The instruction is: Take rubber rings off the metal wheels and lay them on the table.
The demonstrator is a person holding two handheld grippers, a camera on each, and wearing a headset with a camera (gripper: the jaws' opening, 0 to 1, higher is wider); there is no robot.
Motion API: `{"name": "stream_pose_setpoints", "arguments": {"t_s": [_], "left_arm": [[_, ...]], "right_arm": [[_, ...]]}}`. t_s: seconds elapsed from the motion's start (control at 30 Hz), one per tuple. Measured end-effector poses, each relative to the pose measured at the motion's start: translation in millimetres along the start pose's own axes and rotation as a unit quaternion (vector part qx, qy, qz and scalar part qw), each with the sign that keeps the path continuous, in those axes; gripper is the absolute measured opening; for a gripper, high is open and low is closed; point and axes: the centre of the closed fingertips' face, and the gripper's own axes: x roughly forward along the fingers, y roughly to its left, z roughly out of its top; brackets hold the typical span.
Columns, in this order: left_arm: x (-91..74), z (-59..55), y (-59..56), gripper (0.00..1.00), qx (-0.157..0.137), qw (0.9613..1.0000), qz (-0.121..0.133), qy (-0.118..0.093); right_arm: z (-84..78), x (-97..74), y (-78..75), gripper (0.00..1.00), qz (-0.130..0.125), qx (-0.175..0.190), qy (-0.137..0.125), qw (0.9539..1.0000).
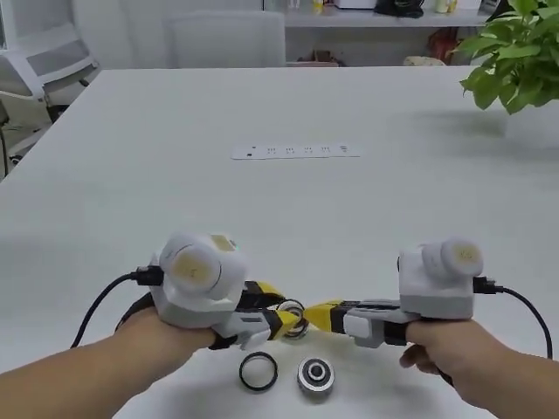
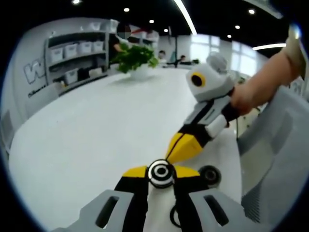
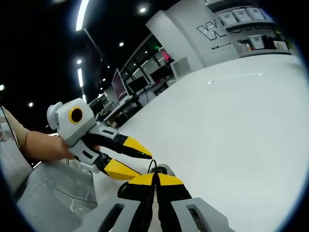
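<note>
My left gripper (image 1: 286,324) is shut on a small metal wheel (image 1: 293,318) held just above the white table (image 1: 288,218); in the left gripper view the wheel (image 2: 161,174) sits between the yellow tips of that gripper (image 2: 161,170). My right gripper (image 1: 308,316) comes in from the right with its jaws shut, pinching the thin black rubber ring (image 3: 151,167) at the wheel's edge (image 3: 165,170). That right gripper (image 2: 170,153) touches the wheel from above. A loose black ring (image 1: 258,371) and a bare metal wheel (image 1: 315,375) lie on the table below.
A white power strip (image 1: 295,151) lies flat at the table's middle. A potted plant (image 1: 515,52) stands at the far right corner. Chairs (image 1: 227,37) stand behind the far edge. The person's hands hold both grippers near the front edge.
</note>
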Motion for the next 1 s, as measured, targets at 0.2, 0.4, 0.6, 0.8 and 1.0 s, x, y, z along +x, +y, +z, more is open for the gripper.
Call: {"name": "stream_pose_setpoints", "arguments": {"t_s": [0.2, 0.4, 0.6, 0.8, 1.0], "left_arm": [[-8.9, 2.6, 0.5, 0.26, 0.000, 1.0000, -0.001, -0.007], [-17.4, 7.3, -2.7, 0.30, 0.000, 0.9998, -0.007, -0.016], [-26.7, 13.0, -5.7, 0.34, -0.002, 0.9995, -0.011, -0.028], [-38.1, 17.6, -7.1, 0.39, -0.004, 0.9991, -0.012, -0.040], [-50.5, 17.7, -7.5, 0.44, -0.006, 0.9989, -0.009, -0.045]], "right_arm": [[2.8, -1.5, 2.3, 0.00, 0.003, 0.000, -0.003, 1.0000], [6.7, -2.4, 5.9, 0.00, 0.011, 0.003, -0.008, 0.9999], [10.2, -2.4, 11.3, 0.00, 0.019, 0.003, -0.011, 0.9997], [17.4, -3.8, 18.0, 0.00, 0.027, 0.005, -0.020, 0.9994], [20.9, -5.0, 24.2, 0.00, 0.035, 0.006, -0.025, 0.9991]]}}
